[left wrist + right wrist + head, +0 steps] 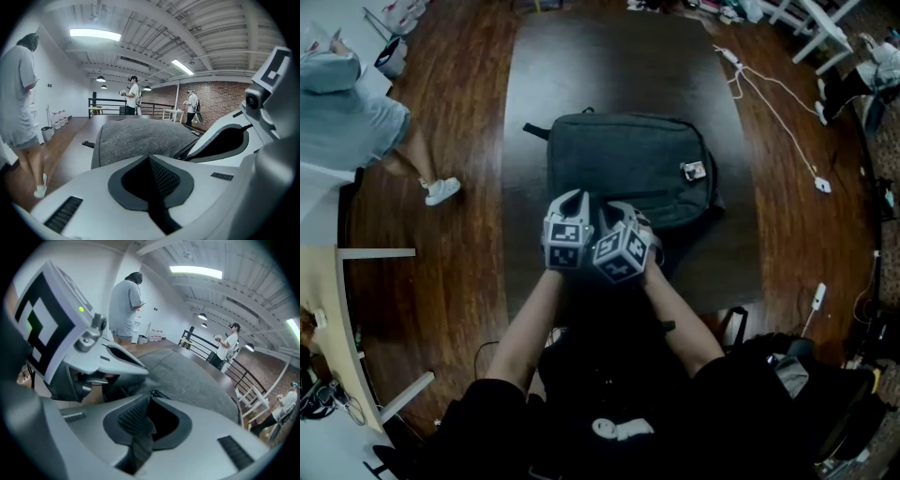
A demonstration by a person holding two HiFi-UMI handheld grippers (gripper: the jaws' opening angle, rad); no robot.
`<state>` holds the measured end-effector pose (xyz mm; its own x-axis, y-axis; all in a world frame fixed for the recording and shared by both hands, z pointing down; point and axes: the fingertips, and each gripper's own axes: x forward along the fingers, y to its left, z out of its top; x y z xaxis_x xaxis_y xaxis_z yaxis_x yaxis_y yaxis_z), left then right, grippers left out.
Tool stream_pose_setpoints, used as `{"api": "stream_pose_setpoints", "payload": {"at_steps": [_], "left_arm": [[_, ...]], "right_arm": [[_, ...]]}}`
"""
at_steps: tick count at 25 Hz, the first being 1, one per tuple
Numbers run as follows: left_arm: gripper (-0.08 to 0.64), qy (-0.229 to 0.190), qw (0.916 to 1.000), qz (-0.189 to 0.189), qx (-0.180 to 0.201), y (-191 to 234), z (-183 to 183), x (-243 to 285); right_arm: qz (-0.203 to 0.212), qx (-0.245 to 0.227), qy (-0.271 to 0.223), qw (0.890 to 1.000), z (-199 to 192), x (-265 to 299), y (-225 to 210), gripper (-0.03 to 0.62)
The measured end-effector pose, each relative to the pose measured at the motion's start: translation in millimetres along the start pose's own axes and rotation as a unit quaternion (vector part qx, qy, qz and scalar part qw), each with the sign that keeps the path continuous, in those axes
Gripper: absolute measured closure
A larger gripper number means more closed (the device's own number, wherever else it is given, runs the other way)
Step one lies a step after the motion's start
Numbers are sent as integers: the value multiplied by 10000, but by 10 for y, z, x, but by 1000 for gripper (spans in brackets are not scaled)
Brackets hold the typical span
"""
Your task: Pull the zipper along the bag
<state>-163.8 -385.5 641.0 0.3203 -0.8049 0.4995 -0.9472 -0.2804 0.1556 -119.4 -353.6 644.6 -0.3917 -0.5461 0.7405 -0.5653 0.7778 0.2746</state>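
A dark grey backpack (623,164) lies flat on a dark table (581,66), with a small tag (694,171) near its right side. Both grippers sit side by side at the bag's near edge. My left gripper (574,199) has its jaws closed tip to tip (150,158) against the grey fabric (136,136), and nothing shows between them. My right gripper (623,208) is closed too, its tips (151,393) pinching a small dark zipper pull at the bag's edge (187,376). The zipper track itself is mostly hidden by the grippers.
A person in light clothes (347,112) stands left of the table. A white cable with a power strip (773,103) runs over the wooden floor on the right. A black bag (797,366) lies at the lower right. Other people stand far off by a railing (133,96).
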Motion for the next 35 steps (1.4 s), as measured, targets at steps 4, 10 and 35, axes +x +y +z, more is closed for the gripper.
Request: {"api": "stream_pose_setpoints", "payload": {"at_steps": [4,10,35], "left_arm": [[560,-50,10000,-62,-25,-3,-16,34],[560,-43,9998,-213,-44,26,-23,67],[560,-244,9992,-317,38,-22,77,-41]], "right_arm": [[-93,-53,149,9998,-50,60,-26,546],[-295,-520,242,9979,-68,134,-90,575],[551,210,-408,9974,-44,-73,-172,575]]}}
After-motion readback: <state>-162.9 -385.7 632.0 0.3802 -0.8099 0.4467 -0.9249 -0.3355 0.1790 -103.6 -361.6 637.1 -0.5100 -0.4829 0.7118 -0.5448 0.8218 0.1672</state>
